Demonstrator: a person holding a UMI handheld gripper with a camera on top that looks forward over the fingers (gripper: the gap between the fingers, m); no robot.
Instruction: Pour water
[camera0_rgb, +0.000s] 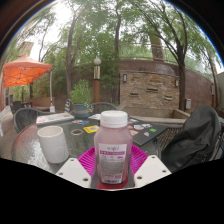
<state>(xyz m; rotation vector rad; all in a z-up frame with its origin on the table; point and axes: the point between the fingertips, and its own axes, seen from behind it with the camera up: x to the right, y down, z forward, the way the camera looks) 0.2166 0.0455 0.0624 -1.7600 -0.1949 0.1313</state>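
While the gripper (112, 172) points forward over an outdoor table, these things show:

Bottle: a clear plastic bottle (113, 148) with a white cap and a pink label stands upright between the two fingers, at about 6 o'clock from the middle of the view.

Grip: the pink pads (92, 158) lie close at both sides of the bottle and seem to press on it; the jaws are narrowed to about the width of the bottle. Its bottom is hidden behind the fingers, so I cannot tell if it rests on the table.

Cup: a white cup (52, 143) stands upright on the table at about 9 o'clock of the bottle, apart from it.

Table: a round table with a glass top (35, 160) carries the cup; its far part reaches beyond the bottle.

Small things: a yellow flat thing (91, 129) lies at 11 o'clock of the bottle, and a few small things (143, 130) lie at 2 o'clock; they are too small to tell.

Chair: a dark chair (192, 140) stands at 3 o'clock of the bottle, beside the table.

Far side: a stone wall (148, 90) at 1 o'clock, an orange canopy (24, 70) at 10 o'clock, green trees (100, 30) at 12 o'clock.
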